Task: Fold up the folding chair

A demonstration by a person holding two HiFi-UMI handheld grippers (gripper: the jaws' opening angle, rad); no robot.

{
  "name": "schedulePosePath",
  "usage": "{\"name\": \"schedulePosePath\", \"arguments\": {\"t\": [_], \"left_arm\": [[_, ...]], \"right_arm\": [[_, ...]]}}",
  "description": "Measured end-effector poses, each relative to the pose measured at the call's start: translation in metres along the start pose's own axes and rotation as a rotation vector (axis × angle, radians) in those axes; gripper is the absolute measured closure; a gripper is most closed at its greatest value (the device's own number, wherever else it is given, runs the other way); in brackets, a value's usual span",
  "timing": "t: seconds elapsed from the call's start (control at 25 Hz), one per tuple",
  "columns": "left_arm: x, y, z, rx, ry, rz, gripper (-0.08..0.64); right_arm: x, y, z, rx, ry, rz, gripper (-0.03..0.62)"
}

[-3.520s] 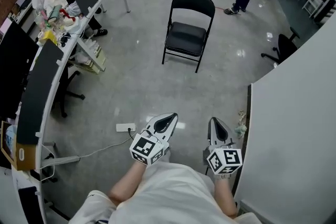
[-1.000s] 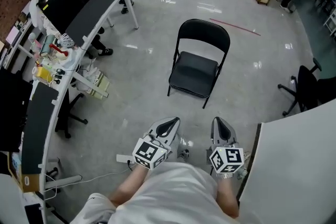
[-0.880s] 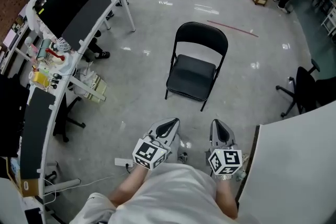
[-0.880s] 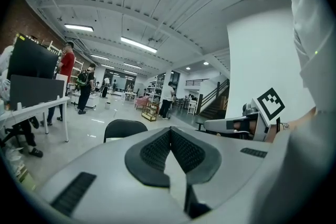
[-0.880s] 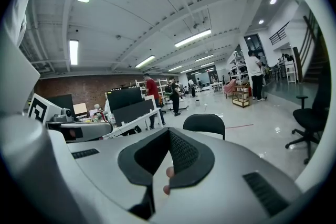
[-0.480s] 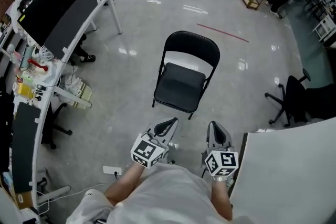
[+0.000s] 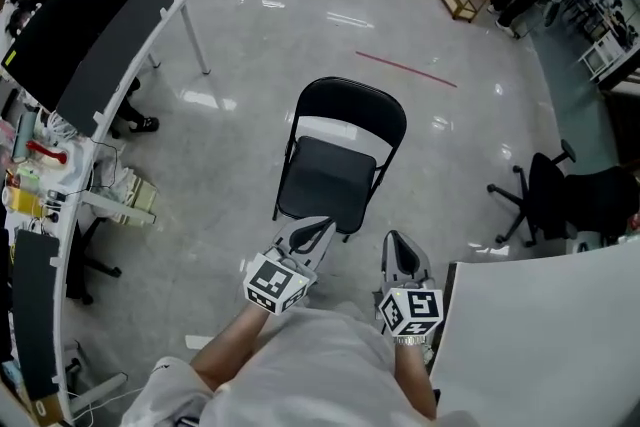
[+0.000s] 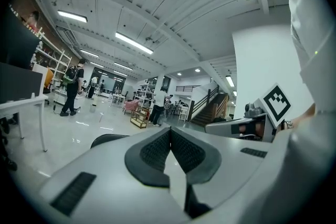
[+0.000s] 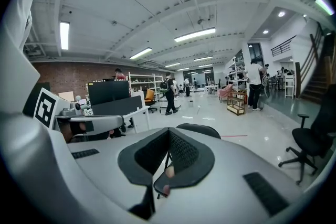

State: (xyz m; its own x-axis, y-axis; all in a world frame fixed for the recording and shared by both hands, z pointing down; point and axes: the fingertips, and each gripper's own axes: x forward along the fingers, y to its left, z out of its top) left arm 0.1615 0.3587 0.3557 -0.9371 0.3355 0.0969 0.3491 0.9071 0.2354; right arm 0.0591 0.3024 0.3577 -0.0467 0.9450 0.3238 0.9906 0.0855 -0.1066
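In a big office on a glossy floor [image 7: 225, 170], the folding chair [image 7: 325, 180] stands open just beyond the grippers. It looks stiff and probably heavy, so hold the backrest top. The left gripper [image 7: 322, 226] and right gripper [image 7: 395, 243] are clenched and empty.

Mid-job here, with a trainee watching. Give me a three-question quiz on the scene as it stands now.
1. True or false: the chair is already folded flat.
2. The left gripper and right gripper are: A) open, B) shut and empty, C) shut on the chair.
3. Fill in: in the head view, the office chair is to the ____ of the chair.
Key: 1 false, it stands open. 2 B. 3 right.
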Motion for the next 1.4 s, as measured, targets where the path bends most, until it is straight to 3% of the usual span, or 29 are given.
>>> {"name": "schedulePosePath", "arguments": {"t": [0.28, 0.52, 1.12, 1.4], "left_arm": [[0.013, 0.016, -0.003, -0.035, 0.007, 0.013, 0.548], [0.037, 0.023, 0.002, -0.026, 0.001, 0.074, 0.548], [0.166, 0.062, 0.004, -0.071, -0.028, 0.434, 0.548], [0.189, 0.076, -0.008, -0.119, -0.025, 0.636, 0.548]], "right_arm": [[0.031, -0.008, 0.013, -0.025, 0.002, 0.011, 0.588], [0.064, -0.028, 0.023, -0.048, 0.012, 0.086, 0.588], [0.197, -0.138, 0.043, -0.135, 0.128, 0.411, 0.588], [0.248, -0.159, 0.031, -0.214, 0.229, 0.569, 0.588]]}}
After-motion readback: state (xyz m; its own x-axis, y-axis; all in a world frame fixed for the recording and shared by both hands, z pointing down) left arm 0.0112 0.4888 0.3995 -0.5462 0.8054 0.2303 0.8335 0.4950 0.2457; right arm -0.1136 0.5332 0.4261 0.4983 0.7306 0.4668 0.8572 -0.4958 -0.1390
